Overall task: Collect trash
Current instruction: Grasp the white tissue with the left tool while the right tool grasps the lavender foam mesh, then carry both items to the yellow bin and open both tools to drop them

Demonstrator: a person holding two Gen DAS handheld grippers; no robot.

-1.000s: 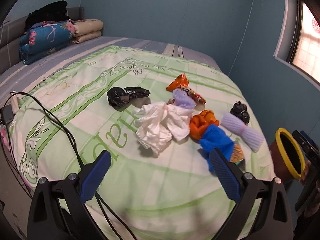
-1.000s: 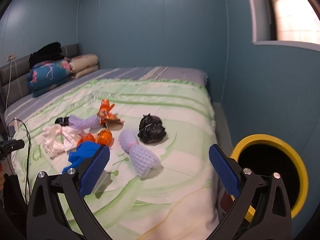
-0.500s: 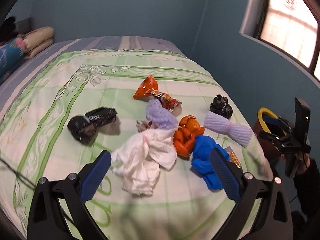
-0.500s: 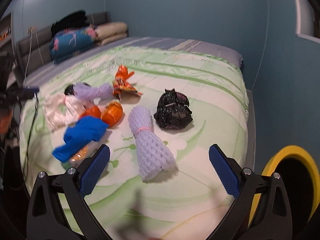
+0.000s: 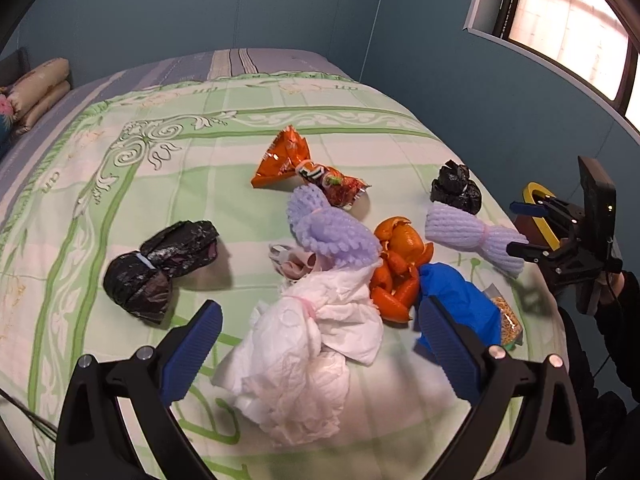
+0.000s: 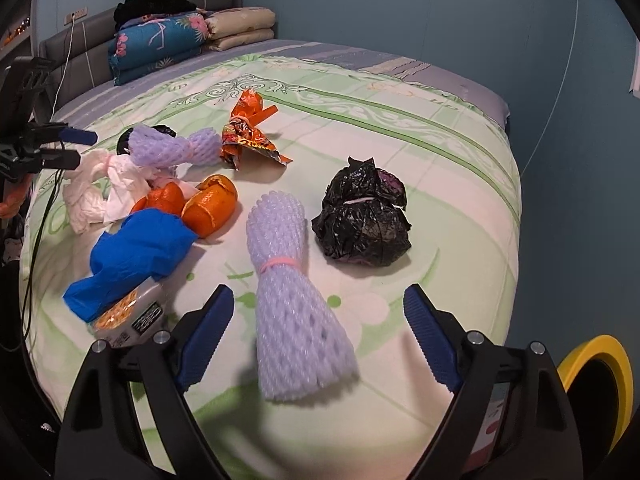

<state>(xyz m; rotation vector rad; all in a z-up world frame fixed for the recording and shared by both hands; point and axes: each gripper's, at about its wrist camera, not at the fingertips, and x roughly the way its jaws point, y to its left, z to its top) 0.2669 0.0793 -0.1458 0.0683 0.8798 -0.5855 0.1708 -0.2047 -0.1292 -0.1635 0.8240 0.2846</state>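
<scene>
Trash lies on the green-patterned bed. My left gripper [image 5: 318, 334] is open, with crumpled white tissue [image 5: 308, 356] between its fingers. Beyond lie a purple foam net [image 5: 332, 226], orange peel [image 5: 400, 264], a blue wad [image 5: 460, 304], an orange snack wrapper [image 5: 304, 168] and a black bag [image 5: 160, 264]. My right gripper [image 6: 318, 326] is open around the near end of another purple foam net [image 6: 292, 296]. A black bag [image 6: 362, 216] lies just beyond it. The yellow-rimmed bin [image 6: 600, 384] stands beside the bed at lower right.
Folded blankets and pillows [image 6: 192, 36] are stacked at the headboard. A cable [image 6: 36, 216] hangs over the bed's left edge. A small snack packet [image 6: 128, 312] lies under the blue wad. Blue walls and a window [image 5: 572, 20] border the far side.
Both grippers have moved closer to the bed. The left one has come up to the white tissue, the right one has come down around the foam net. Both stay open.
</scene>
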